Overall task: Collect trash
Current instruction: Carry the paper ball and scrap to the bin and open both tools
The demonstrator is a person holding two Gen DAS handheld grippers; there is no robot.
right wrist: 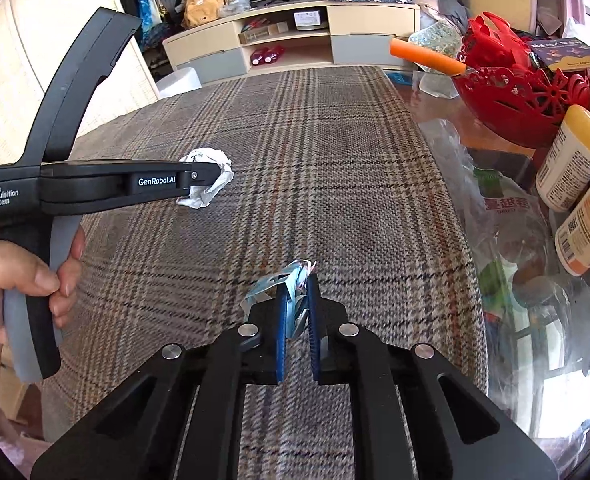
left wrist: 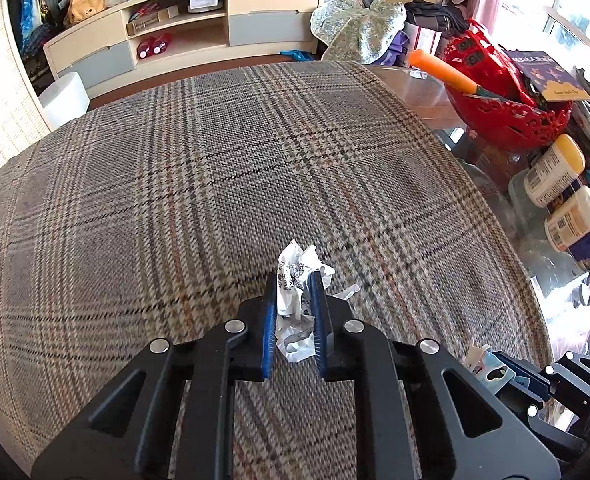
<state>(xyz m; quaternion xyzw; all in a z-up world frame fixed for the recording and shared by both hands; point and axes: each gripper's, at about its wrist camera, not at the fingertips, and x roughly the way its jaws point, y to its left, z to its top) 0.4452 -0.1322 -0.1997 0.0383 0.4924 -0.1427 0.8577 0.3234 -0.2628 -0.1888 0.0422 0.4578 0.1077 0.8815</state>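
Observation:
On the plaid cloth (left wrist: 215,184) lies a crumpled white paper (left wrist: 295,300) with black print, and my left gripper (left wrist: 293,280) is shut on it, its blue pads pressing both sides. The right wrist view shows the same paper (right wrist: 211,172) at the tip of the left gripper (right wrist: 211,178), which a hand (right wrist: 23,280) holds from the left. My right gripper (right wrist: 298,284) is shut on a pale blue plastic wrapper (right wrist: 291,280), pinched just above the cloth (right wrist: 295,160). In the left wrist view the right gripper (left wrist: 511,376) shows at the lower right with that wrapper (left wrist: 487,368).
Right of the cloth is a glass table top (right wrist: 507,240) with a red openwork basket (right wrist: 523,92), an orange-handled tool (right wrist: 427,58), two lying bottles (right wrist: 571,164), and a printed clear bag (right wrist: 499,200). A low TV cabinet (left wrist: 199,28) and a white stool (left wrist: 65,94) stand beyond.

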